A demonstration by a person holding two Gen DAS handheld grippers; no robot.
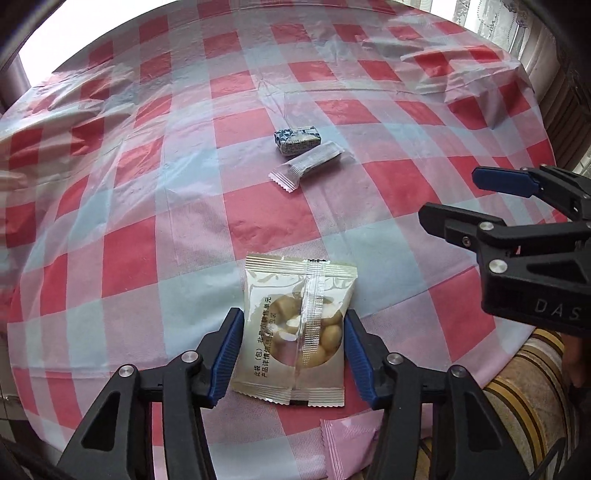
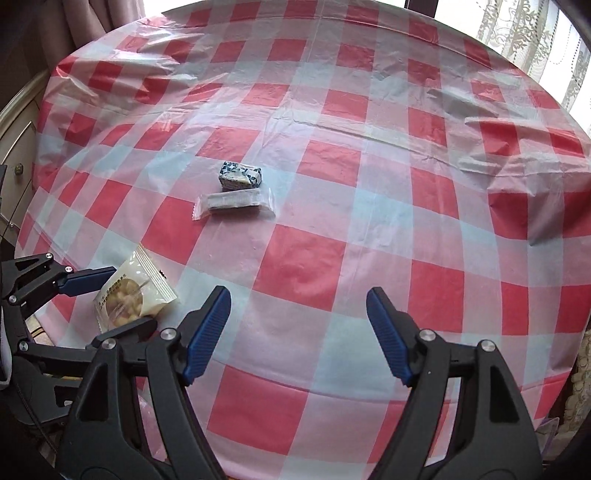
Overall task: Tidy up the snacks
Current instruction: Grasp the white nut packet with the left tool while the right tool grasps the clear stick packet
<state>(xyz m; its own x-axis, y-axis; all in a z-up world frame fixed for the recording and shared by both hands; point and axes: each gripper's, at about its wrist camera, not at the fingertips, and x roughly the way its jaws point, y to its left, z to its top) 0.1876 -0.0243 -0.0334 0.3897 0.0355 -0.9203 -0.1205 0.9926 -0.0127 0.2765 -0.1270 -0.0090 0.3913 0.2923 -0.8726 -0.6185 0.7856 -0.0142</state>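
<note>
Nut packet: a cream snack packet (image 1: 295,328) with a clear window showing pale round pieces lies near the front edge of the table, seam side up, printed text along one side.
Left gripper: the left gripper (image 1: 293,354) brackets this packet; both blue pads sit against its long edges, so it is clamped by the sides.
Pink packet: a pink wrapper (image 1: 349,443) lies just in front of the nut packet at the table's rim, partly hidden under the right-hand finger.
Middle pair: a small blue-and-white patterned block (image 1: 297,139) and a clear-wrapped dark bar (image 1: 308,165) lie side by side, touching or nearly so, well apart from the nut packet.
Right gripper: the right gripper (image 2: 297,336) hangs over bare cloth with its jaws spread wide and nothing between them.
Surface: red, white and pale-blue checked plastic tablecloth (image 2: 369,184), creased, rumpled at the far right.
Obstructions: nothing lies between the nut packet and the middle pair.
Surroundings: lace curtain (image 2: 524,33) behind the table.
</note>
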